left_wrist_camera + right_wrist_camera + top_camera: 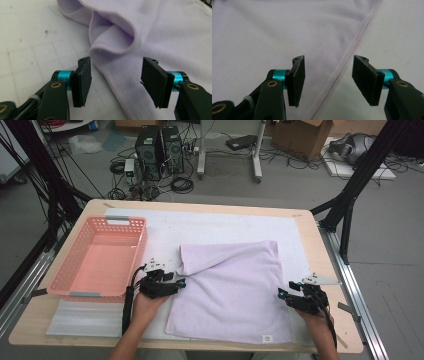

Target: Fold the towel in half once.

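- Lilac towel [235, 290] lies on the table [320, 255] just right of the pink basket [100, 257], far-left corner folded over; folding barely begun.
- Left tongs [113, 72] and right tongs [327, 75] spread, straddling opposite hems, pinching nothing yet.

You have a pale lilac towel [235, 290] in front of you, plain apart from a stitched hem of the same shade and a small white tag [267, 338] at its near edge. It lies on a white mat [210, 227] faintly speckled with dark spots, over a light wooden table [320, 245]. Your left gripper [115, 75] and right gripper [328, 75] are black with turquoise collars and brass-coloured rivets. The basket [100, 257] beside you is salmon pink with a lattice of holes and what look like grey handles.
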A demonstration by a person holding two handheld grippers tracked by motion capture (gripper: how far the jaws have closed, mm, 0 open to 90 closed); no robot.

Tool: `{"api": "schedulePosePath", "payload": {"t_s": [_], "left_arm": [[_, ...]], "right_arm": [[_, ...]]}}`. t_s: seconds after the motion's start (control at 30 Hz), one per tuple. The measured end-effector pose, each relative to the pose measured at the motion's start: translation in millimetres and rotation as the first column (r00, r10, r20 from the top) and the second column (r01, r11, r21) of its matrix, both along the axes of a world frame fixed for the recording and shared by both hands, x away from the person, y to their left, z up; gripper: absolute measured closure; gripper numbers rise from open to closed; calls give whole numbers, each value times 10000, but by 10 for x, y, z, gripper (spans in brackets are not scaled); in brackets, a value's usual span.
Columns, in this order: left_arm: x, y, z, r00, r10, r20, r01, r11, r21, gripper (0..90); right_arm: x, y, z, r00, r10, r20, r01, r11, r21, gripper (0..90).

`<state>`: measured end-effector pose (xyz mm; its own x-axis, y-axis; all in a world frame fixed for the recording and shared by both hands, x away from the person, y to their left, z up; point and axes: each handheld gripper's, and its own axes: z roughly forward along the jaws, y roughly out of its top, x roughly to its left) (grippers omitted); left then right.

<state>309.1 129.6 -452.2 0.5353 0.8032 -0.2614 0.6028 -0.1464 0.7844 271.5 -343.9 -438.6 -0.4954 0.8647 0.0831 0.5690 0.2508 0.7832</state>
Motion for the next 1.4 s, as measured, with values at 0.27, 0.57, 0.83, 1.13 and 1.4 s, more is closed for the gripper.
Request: {"api": "schedulePosePath", "payload": {"t_s": [0.27, 0.57, 0.83, 1.13, 1.4], "left_arm": [[-391, 7, -2, 9976, -689, -22, 689, 9975, 126, 426], [-603, -50, -14, 9977, -674, 55, 670, 9964, 514, 768], [-892, 18, -17, 9942, -1025, -334, 1023, 9947, -82, 860], [-1256, 125, 38, 9827, -1794, -457, 1768, 9827, -553, 859], [-920, 69, 187, 9828, -1433, 1168, 1511, 9867, -606, 529]], "right_arm": [[-299, 42, -94, 9986, 188, -496, -203, 9994, -297, 482], [-387, 50, -122, 9957, 349, -859, -296, 9977, 616, 848], [-550, -17, -65, 9933, 579, -996, -512, 9963, 684, 861], [-917, -100, 7, 9893, 909, -1138, -844, 9946, 604, 861], [-839, -67, 65, 9942, 968, -458, -942, 9940, 561, 607]]}}
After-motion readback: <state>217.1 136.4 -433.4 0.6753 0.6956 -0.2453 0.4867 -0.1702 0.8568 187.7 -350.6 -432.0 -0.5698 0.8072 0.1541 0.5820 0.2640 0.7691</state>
